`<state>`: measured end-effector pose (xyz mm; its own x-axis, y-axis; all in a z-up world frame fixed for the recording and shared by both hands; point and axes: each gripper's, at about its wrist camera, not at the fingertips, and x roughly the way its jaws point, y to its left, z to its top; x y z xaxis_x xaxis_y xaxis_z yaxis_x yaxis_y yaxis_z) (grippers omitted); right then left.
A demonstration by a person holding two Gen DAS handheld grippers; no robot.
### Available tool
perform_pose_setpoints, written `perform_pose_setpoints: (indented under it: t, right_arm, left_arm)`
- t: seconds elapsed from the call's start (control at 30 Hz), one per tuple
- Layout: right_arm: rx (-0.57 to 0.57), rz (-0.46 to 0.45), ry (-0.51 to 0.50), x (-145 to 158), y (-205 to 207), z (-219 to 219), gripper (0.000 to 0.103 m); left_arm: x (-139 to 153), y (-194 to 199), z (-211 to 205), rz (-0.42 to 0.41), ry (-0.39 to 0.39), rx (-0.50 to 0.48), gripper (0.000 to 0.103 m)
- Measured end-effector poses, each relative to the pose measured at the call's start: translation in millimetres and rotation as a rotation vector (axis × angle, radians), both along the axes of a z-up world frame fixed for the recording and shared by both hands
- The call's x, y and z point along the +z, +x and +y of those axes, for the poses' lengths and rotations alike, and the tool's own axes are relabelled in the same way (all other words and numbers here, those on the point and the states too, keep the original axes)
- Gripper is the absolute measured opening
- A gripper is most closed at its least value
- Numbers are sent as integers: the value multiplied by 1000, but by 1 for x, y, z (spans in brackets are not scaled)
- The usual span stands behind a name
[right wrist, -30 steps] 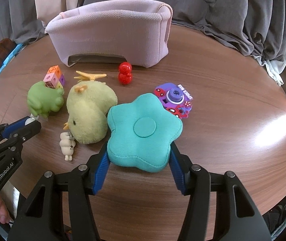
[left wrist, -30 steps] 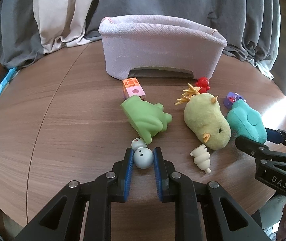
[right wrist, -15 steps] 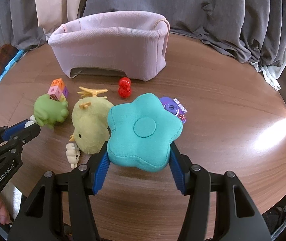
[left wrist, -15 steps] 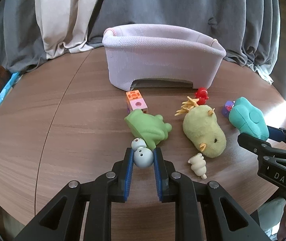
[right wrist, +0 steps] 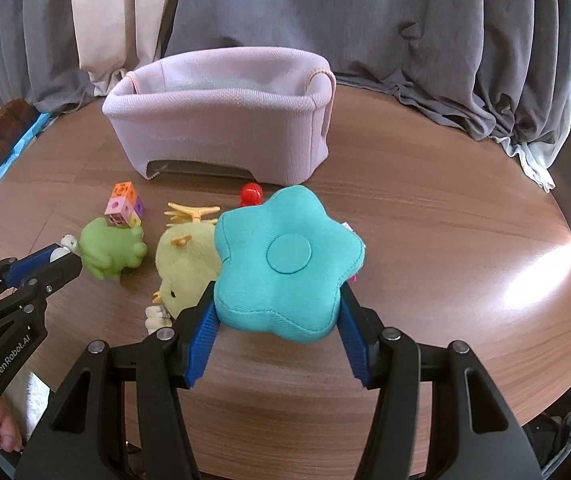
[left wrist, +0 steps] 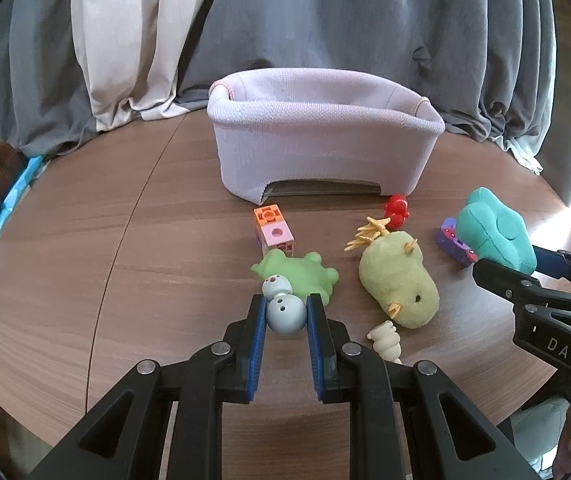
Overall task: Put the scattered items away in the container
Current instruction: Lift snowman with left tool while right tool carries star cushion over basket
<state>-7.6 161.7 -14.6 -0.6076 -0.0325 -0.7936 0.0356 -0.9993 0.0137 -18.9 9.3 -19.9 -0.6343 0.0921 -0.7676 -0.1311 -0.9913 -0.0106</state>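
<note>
My left gripper (left wrist: 285,316) is shut on a small pale snowman figure (left wrist: 284,308) and holds it above the table, in front of the green frog toy (left wrist: 305,274). My right gripper (right wrist: 277,316) is shut on a teal star cushion (right wrist: 285,260), lifted off the table; the cushion also shows in the left wrist view (left wrist: 493,236). The pink fabric basket (left wrist: 325,152) stands at the back of the table, seen also in the right wrist view (right wrist: 221,136). Its inside is mostly hidden.
On the round wooden table lie a yellow plush chick (left wrist: 399,280), a cream swirl toy (left wrist: 385,340), coloured cubes (left wrist: 273,228), a red figure (left wrist: 396,208), a yellow antler piece (left wrist: 367,232) and a purple toy camera (left wrist: 453,246). Grey curtains (left wrist: 325,20) hang behind.
Both grippers have risen and pulled back with their toys. The star cushion has left the table and now covers the purple camera in the right wrist view.
</note>
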Motion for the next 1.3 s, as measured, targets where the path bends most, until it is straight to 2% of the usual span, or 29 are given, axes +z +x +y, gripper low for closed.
perform_pose_setpoints:
  t: [1.3]
  right_arm:
    - [11, 130, -19, 60, -24, 0, 53]
  left_arm:
    - [48, -29, 1, 65, -3, 16, 18]
